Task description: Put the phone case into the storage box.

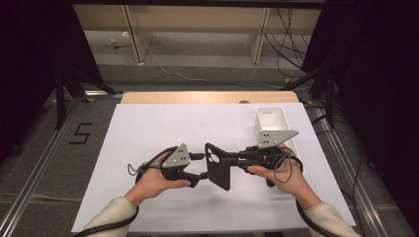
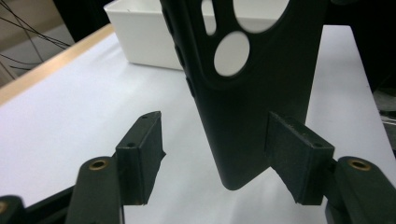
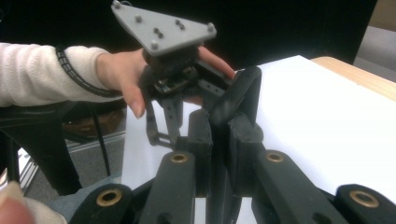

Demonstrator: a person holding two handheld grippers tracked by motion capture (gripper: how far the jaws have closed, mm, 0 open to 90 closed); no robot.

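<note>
A black phone case (image 1: 218,170) with round camera cut-outs is held on edge above the white sheet (image 1: 148,128). My right gripper (image 1: 223,159) comes in from the right and is shut on the case's upper part; in the right gripper view its pads (image 3: 201,135) pinch the case's rim (image 3: 238,93). My left gripper (image 1: 202,168) reaches in from the left with its jaws apart. In the left gripper view the case's lower end (image 2: 261,102) hangs between them. The right pad (image 2: 299,161) lies at the case's edge, and the left pad (image 2: 140,154) stands clear of it.
A white rectangular bin (image 1: 272,121) stands at the sheet's far right, just behind my right hand. The sheet covers a wooden table whose far edge (image 1: 207,97) shows beyond it. Cables trail from both grippers along the person's sleeves.
</note>
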